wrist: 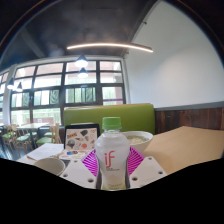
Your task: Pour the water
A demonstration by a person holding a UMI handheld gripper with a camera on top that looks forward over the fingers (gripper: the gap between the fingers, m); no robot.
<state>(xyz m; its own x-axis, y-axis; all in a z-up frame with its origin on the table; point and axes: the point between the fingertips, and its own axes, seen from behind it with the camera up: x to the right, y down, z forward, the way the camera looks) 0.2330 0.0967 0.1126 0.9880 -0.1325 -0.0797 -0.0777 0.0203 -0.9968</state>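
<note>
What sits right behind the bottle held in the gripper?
A white bowl shows behind the bottle, which hides its middle and contents. The gripper fingers press the bottle's sides. A green bench stands beyond.

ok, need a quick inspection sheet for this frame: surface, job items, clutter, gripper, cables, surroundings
Surface: light wooden table, bare on the side right of the bottle.
Job's things: clear plastic bottle with pale green cap and a pink-lettered label, upright between the fingers; white bowl just behind it.
Clutter: open magazine or printed sheets and white paper on the table left of the bottle.
Gripper: gripper has both pink pads against the bottle's sides, appears shut on it.
Cables: nothing seen.
Surroundings: green bench seat behind the table, large windows beyond, long ceiling light, white wall to the right.
</note>
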